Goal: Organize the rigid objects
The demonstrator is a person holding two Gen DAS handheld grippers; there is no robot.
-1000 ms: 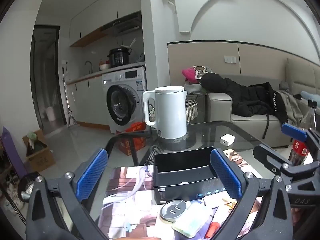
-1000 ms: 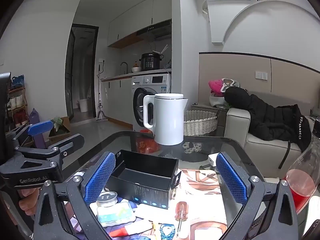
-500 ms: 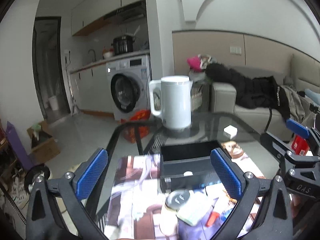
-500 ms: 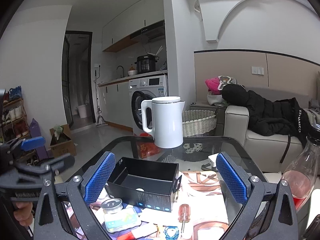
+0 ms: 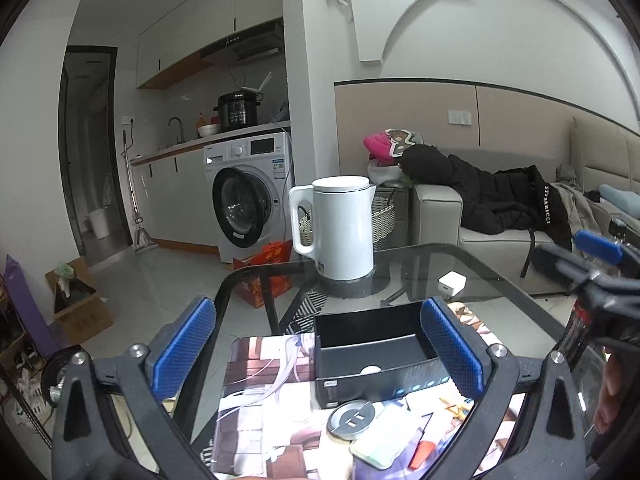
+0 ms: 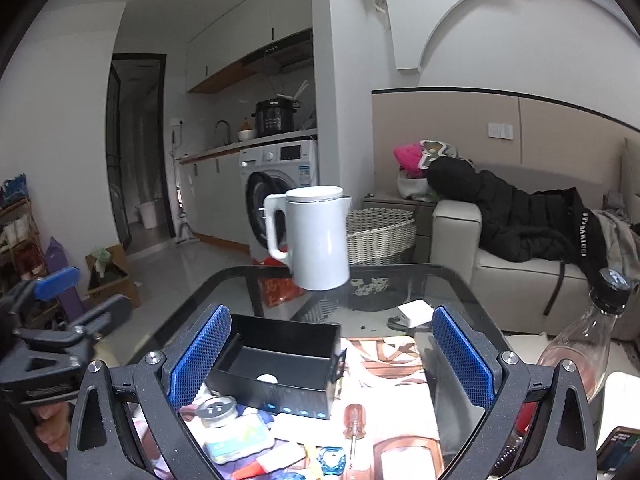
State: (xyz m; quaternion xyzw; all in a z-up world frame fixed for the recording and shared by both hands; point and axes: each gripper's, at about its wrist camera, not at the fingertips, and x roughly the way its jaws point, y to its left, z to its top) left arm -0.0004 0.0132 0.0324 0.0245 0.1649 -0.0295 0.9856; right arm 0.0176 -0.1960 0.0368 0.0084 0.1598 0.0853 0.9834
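Note:
An open black box (image 5: 376, 354) (image 6: 280, 364) sits on a printed mat on the glass table, with one small white round thing (image 6: 267, 378) inside. In front of it lie a small jar with a metal lid (image 5: 351, 419) (image 6: 218, 412), a pale green flat pack (image 5: 382, 438) (image 6: 236, 442), a screwdriver with an orange handle (image 6: 354, 420) and other small items. My left gripper (image 5: 320, 352) is open and empty above the mat, near the box. My right gripper (image 6: 330, 356) is open and empty, to the right of the left one.
A white kettle (image 5: 344, 230) (image 6: 316, 238) stands behind the box on the glass table (image 5: 480, 268). A white charger cube (image 5: 452, 282) lies to the right. A clear bottle with red liquid (image 6: 580, 344) stands at the right edge. A sofa and washing machine are beyond.
Both views have shifted a little and the left gripper dipped toward the jar, then came back up. The right gripper has moved slightly forward. Nothing was picked up; both stay open.

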